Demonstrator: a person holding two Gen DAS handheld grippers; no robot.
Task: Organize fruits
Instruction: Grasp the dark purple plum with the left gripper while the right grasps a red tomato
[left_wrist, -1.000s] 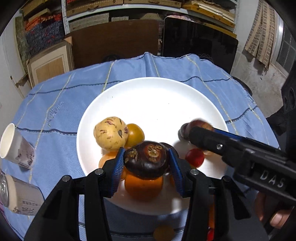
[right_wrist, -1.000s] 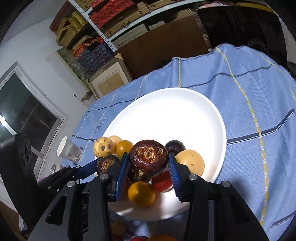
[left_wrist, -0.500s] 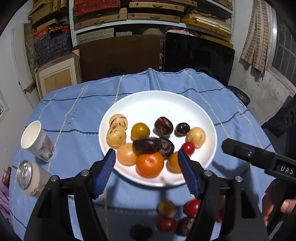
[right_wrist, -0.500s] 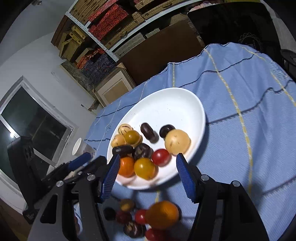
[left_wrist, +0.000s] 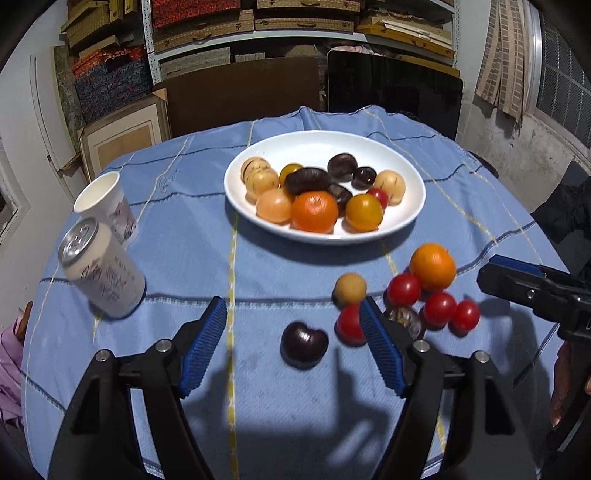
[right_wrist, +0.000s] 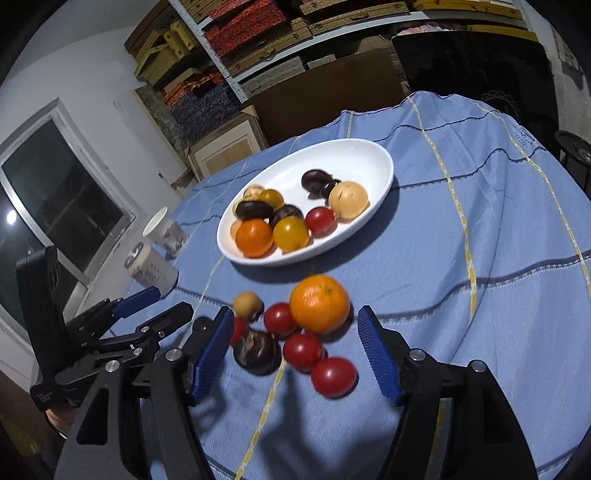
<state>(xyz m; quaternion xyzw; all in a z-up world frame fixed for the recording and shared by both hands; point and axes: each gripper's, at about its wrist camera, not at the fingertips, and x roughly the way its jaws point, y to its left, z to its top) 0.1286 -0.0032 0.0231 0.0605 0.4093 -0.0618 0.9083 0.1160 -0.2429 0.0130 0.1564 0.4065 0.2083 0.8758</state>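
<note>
A white plate (left_wrist: 406, 218) (right_wrist: 384, 177) on the blue cloth holds several fruits, among them an orange (left_wrist: 314, 211), a yellow tomato (left_wrist: 364, 218) and dark brown fruits (left_wrist: 307, 181). Loose on the cloth nearer me lie a second orange (left_wrist: 432, 266) (right_wrist: 319, 303), red tomatoes (left_wrist: 439, 308) (right_wrist: 334, 376) and a dark fruit (left_wrist: 303, 343). My left gripper (left_wrist: 291, 302) (right_wrist: 147, 310) hovers over that dark fruit, its jaws opening and gripping nothing. My right gripper (right_wrist: 295, 314) (left_wrist: 532, 291) hovers over the loose pile, its jaws opening too, and its pads press on nothing.
A paper cup (left_wrist: 107, 206) and a drinks can (left_wrist: 103, 266) stand at the left of the table. Behind the table are cardboard boxes, shelves and a black panel. A person's hand (left_wrist: 565, 384) shows at the lower right.
Both grippers let go of the dark fruits they held over the plate, opened, and drew back toward the near side of the table. Those fruits now lie on the plate.
</note>
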